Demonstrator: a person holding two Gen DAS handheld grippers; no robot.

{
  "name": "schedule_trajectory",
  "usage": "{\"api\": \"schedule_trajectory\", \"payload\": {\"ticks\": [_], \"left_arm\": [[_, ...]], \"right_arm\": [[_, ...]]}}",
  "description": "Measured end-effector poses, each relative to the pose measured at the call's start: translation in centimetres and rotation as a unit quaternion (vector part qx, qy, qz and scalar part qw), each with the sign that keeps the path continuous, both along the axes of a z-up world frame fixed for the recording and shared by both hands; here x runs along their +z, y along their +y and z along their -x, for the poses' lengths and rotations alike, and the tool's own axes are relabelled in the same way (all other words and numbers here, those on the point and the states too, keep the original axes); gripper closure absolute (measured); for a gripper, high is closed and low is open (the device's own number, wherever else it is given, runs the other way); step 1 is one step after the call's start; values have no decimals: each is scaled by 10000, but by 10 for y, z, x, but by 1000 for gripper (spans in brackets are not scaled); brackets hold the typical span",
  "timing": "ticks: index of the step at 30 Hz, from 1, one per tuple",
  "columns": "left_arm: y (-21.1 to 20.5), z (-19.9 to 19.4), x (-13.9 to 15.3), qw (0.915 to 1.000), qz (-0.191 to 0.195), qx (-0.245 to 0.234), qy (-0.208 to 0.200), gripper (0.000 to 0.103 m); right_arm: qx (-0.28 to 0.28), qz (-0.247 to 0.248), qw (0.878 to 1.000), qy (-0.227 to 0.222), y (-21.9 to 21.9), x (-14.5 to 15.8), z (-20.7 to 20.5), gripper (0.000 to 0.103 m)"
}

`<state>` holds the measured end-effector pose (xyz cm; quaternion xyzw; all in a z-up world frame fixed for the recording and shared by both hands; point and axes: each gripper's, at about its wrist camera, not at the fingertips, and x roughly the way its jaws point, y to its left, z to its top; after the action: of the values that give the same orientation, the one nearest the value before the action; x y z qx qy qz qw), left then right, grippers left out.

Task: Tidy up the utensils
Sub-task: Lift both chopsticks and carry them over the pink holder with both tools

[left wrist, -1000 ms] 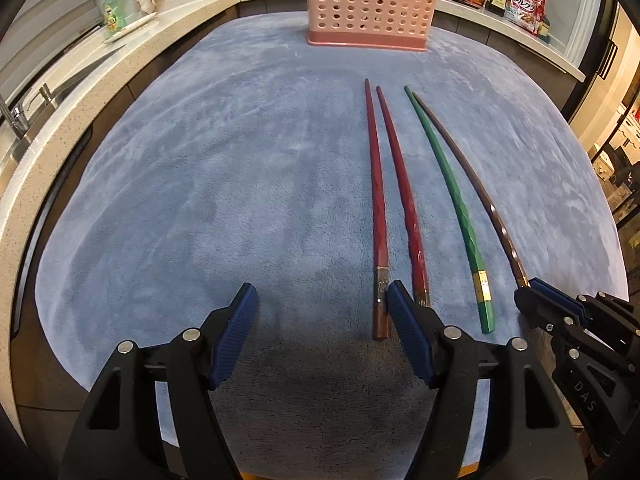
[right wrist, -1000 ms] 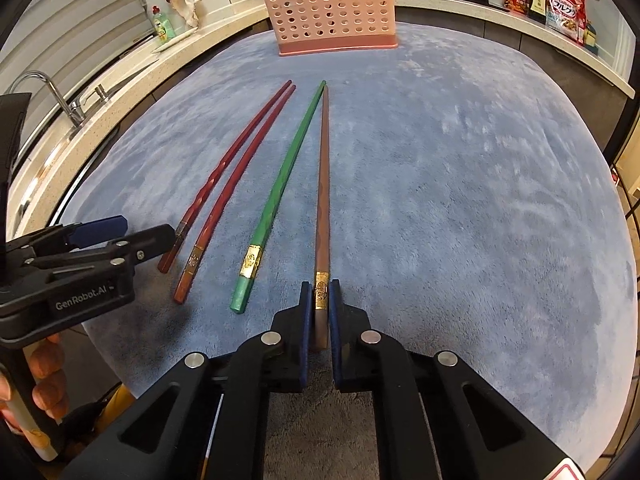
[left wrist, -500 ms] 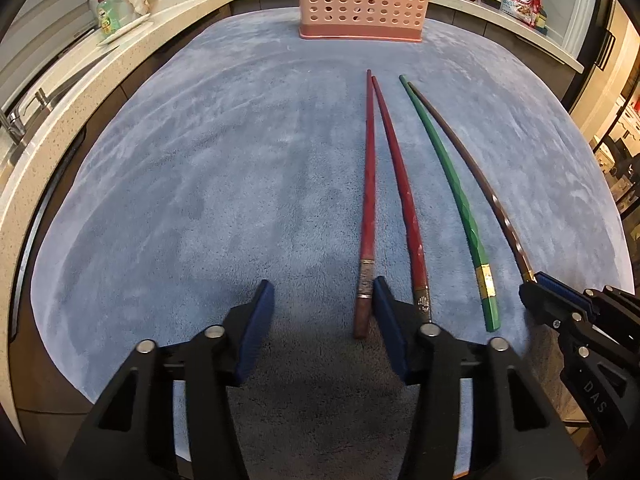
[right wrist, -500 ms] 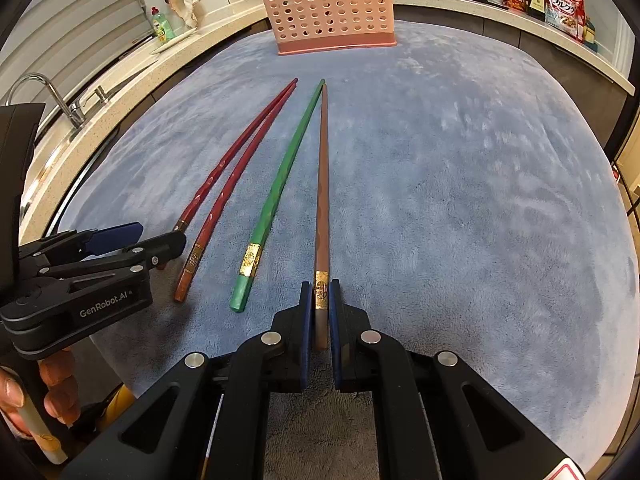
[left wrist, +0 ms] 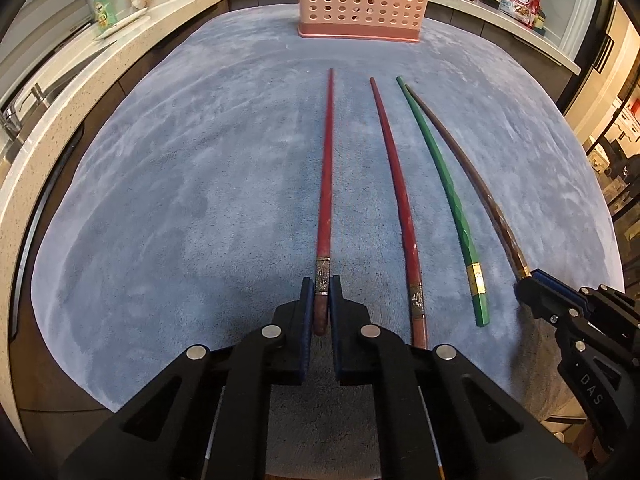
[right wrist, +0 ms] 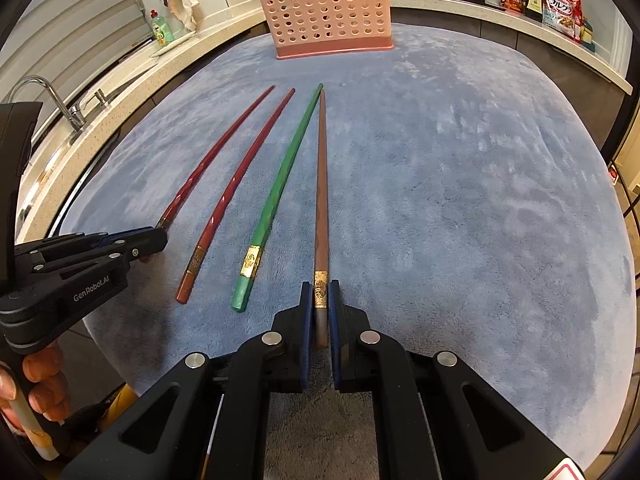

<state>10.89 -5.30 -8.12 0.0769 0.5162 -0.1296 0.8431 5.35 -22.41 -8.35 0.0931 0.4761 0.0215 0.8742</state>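
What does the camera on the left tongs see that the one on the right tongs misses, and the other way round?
Only the left view shows the left tongs gripping the outer red chopstick head-on. Only the right view shows the right tongs clamped on the brown chopstick, plus a tap. Both show the green chopstick, the second red chopstick, the pink basket and the blue mat.

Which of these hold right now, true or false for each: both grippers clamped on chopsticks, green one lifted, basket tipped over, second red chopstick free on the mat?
1. The left gripper is shut on a red chopstick. True.
2. The right gripper is shut on the green chopstick. False: it grips the brown chopstick; green lies free.
3. The pink basket is tipped over. False: it stands upright.
4. The second red chopstick lies on the mat, ungripped. True.
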Motion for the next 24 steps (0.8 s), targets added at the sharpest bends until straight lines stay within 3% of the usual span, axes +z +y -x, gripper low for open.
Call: {"api": "schedule_trajectory", "payload": {"ticks": [9, 24], "left_arm": [[11, -5, 34, 9994, 270, 121, -185, 96], [21, -33, 120, 9929, 756, 182, -899, 96]], "right_arm": [[-165, -106, 9986, -494, -16, 44, 0, 96], [-427, -113, 9850, -1670, -52, 146, -29, 96]]}}
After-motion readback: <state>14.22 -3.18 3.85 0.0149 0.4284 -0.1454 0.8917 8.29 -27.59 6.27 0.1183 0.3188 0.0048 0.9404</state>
